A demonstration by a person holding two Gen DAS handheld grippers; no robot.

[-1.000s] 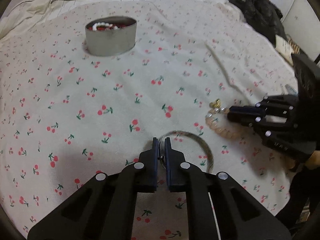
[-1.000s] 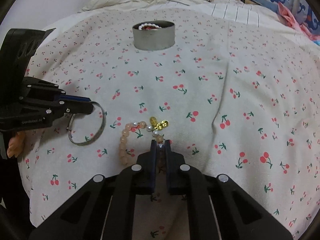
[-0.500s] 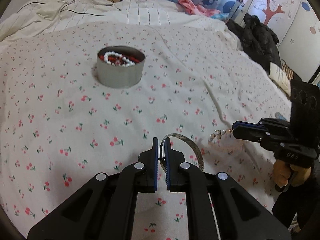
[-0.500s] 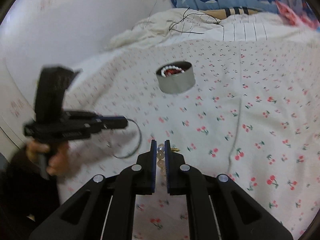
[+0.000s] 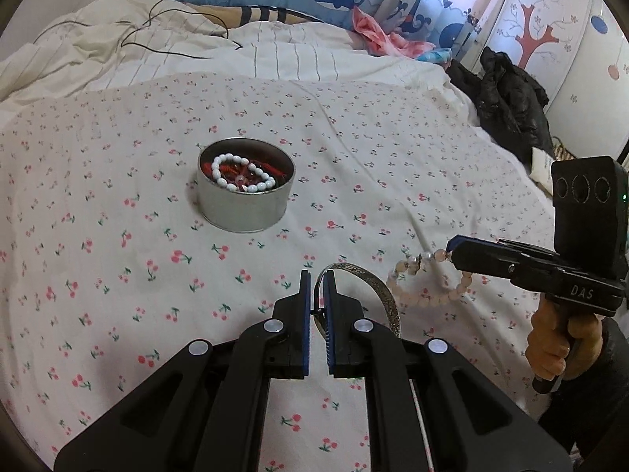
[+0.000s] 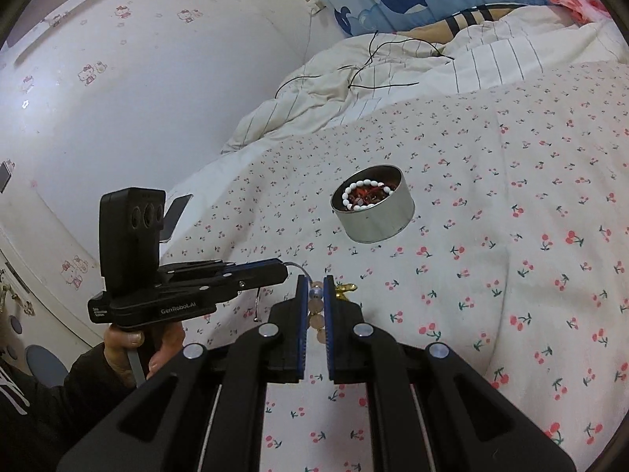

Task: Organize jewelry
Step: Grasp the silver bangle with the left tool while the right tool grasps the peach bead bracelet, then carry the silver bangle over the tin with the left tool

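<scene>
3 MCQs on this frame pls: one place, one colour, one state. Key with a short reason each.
1. Where does the round tin stand?
A. on the cherry-print bedspread
B. on a wooden shelf
C. on the floor

2. What colour is the bead string on top inside the tin?
A. green
B. white
C. black

3. What is the left gripper doing?
A. hanging open, empty
B. shut on the metal bangle
C. gripping the tin's rim

Key: A, the tin sits on the printed cloth; B, white beads ring the red items; B, the bangle is clamped between its fingers.
</scene>
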